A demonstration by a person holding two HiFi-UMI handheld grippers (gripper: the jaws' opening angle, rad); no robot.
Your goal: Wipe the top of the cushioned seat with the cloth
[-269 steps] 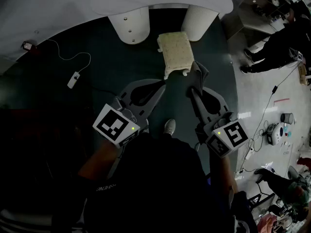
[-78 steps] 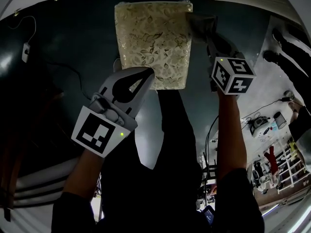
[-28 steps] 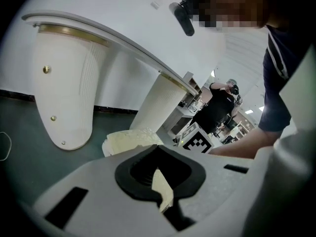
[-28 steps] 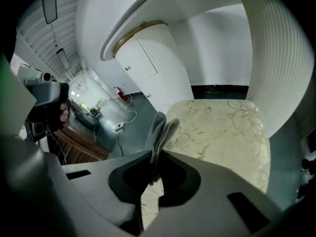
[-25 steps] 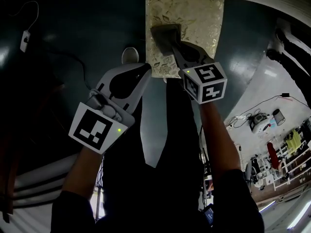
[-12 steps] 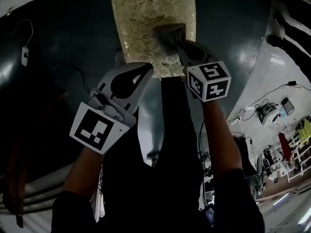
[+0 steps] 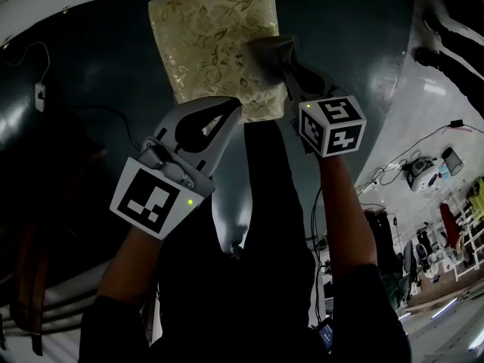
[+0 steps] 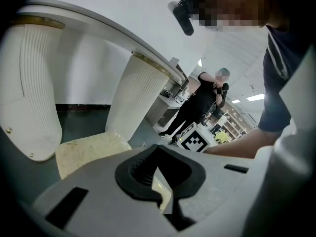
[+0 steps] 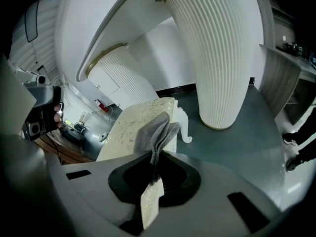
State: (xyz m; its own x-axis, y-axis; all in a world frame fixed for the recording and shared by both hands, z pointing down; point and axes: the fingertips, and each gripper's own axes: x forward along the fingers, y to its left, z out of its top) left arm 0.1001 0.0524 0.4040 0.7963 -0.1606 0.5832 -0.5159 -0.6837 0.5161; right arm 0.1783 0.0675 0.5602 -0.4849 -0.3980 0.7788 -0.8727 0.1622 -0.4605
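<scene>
My right tongs (image 9: 156, 157) clamp the cloth (image 9: 155, 127), which I judge light and limp; hold it mid-fold. Left tongs (image 8: 158, 149) are closed and empty, near the yielding cushioned seat (image 7: 212, 36).

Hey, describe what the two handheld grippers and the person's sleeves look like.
Both the left gripper and right gripper are light grey plastic with black-lined teardrop openings. Each carries a white cube with black square markers and a green light. The sleeves are short and dark.

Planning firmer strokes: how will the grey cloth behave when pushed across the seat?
Likely floppy: the cloth folds and droops where the right hand-held gripper pinches it. Probably bunches on the cushioned seat, whose top looks textured.
</scene>
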